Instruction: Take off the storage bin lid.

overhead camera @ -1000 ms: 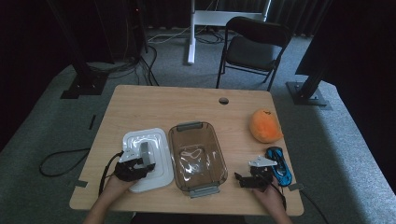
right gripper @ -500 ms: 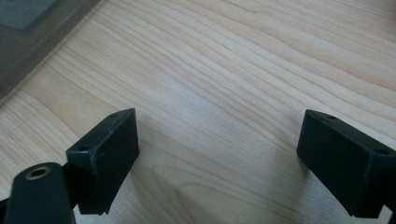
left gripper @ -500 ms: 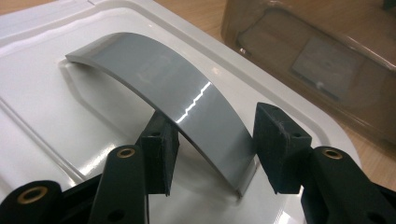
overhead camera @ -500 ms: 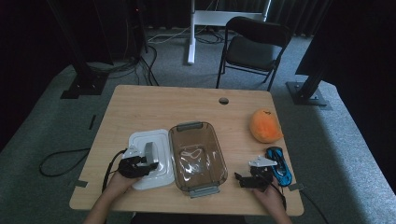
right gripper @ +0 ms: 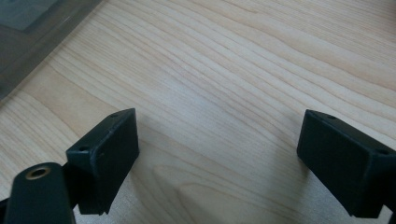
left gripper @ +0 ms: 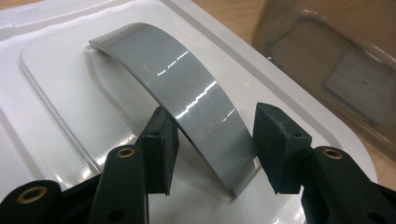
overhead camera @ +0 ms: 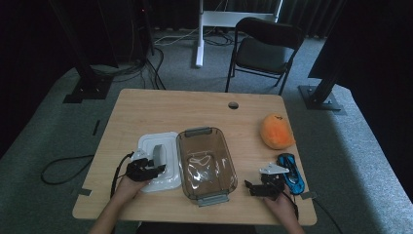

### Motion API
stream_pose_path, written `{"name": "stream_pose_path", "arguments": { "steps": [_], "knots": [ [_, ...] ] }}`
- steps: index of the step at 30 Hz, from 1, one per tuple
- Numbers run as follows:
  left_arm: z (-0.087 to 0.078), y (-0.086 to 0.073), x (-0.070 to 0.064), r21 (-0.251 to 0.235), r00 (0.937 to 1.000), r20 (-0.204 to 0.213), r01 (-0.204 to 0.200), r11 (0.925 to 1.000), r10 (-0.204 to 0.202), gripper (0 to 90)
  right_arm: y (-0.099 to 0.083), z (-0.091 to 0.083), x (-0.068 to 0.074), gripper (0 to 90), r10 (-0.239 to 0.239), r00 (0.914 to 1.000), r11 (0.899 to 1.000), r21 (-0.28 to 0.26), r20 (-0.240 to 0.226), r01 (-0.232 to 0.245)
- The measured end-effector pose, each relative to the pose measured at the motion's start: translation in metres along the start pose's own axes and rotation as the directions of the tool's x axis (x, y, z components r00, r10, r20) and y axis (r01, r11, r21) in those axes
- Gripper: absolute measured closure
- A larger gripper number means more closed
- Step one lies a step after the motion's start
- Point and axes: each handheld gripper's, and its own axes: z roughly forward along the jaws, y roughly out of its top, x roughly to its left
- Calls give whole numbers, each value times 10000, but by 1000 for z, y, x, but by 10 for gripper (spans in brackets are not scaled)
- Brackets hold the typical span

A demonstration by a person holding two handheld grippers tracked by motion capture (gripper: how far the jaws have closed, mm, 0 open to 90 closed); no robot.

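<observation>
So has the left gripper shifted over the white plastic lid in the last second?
Yes. The left gripper has edged right, toward the clear plastic container, and now straddles the white lid's grey handle.

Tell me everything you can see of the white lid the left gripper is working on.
The white lid looks like glossy plastic, rectangular with rounded corners and a raised rim. It lies flat on the table, handle side up, just left of the clear container. An arched grey handle spans its recessed centre. The left gripper straddles the handle's near end, jaws open on either side, not yet closed on it.
</observation>
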Motion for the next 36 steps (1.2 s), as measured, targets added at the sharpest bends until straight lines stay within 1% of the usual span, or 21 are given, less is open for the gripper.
{"name": "stream_pose_path", "arguments": {
  "steps": [2,4,5,6,7,9,11,13,15,18,19,21,23,24,26,28,30,32,34,35,36],
  "knots": [
    [1,1,0,-30,9999,-109,91,10000,-91,510,0,0,0,120,1,10000,10000,-2,-2,-1],
    [1,2,2,-73,9996,-201,207,9998,-209,482,0,0,0,119,1,10000,10000,-2,-3,-1],
    [1,2,3,-49,9994,-198,295,9996,-296,482,0,0,0,119,5,10000,10000,-1,-4,-5],
    [1,2,3,-49,9994,-198,295,9996,-296,481,0,0,0,119,5,10000,10000,-1,-4,-5],
    [1,4,4,2,9986,-329,421,9991,-421,481,0,0,0,120,7,10000,10000,0,-4,-7],
    [2,6,4,64,9980,-385,497,9987,-494,480,0,0,0,119,14,10000,10000,3,-3,-14],
    [4,7,4,47,9977,-350,587,9983,-585,462,0,0,0,120,15,10000,10000,5,-2,-15],
    [5,8,4,37,9971,-353,682,9977,-680,463,0,0,0,120,16,10000,10000,1,-2,-16],
    [6,8,3,21,9966,-269,778,9970,-777,462,0,0,0,120,9,10000,10000,-3,-1,-9],
    [6,9,2,22,9967,-316,751,9972,-750,463,0,0,0,119,9,10000,10000,-3,-1,-9],
    [7,9,1,18,9968,-257,751,9972,-750,463,0,0,0,120,16,10000,10000,2,-1,-16],
    [7,9,1,6,9962,-294,815,9967,-815,460,0,0,0,120,17,10000,10000,2,-2,-17],
    [7,10,0,7,9960,-296,848,9964,-847,431,0,0,0,120,17,10000,10000,2,-1,-17],
    [7,10,0,-4,9954,-390,870,9962,-870,431,0,0,0,120,9,10000,10000,-2,-2,-9],
    [6,10,0,-54,9949,-484,882,9961,-884,394,0,0,0,120,13,10000,10000,2,-1,-13],
    [2,10,1,-113,9937,-682,881,9960,-887,393,0,0,0,120,14,10000,10000,2,-1,-14],
    [-1,11,3,-140,9917,-895,915,9957,-924,365,0,0,0,120,8,10000,10000,-1,-1,-8],
    [-4,10,4,-191,9912,-960,898,9958,-912,357,0,0,0,120,13,10000,10000,3,-1,-13],
    [-9,10,7,-241,9916,-942,866,9960,-885,328,0,0,0,120,9,10000,10000,1,-1,-9],
    [-11,9,7,-247,9912,-999,846,9961,-866,300,0,0,0,120,9,10000,10000,0,0,-9],
    [-13,8,8,-328,9900,-1088,862,9957,-893,293,0,0,0,120,8,10000,10000,1,-1,-8]
  ]
}}
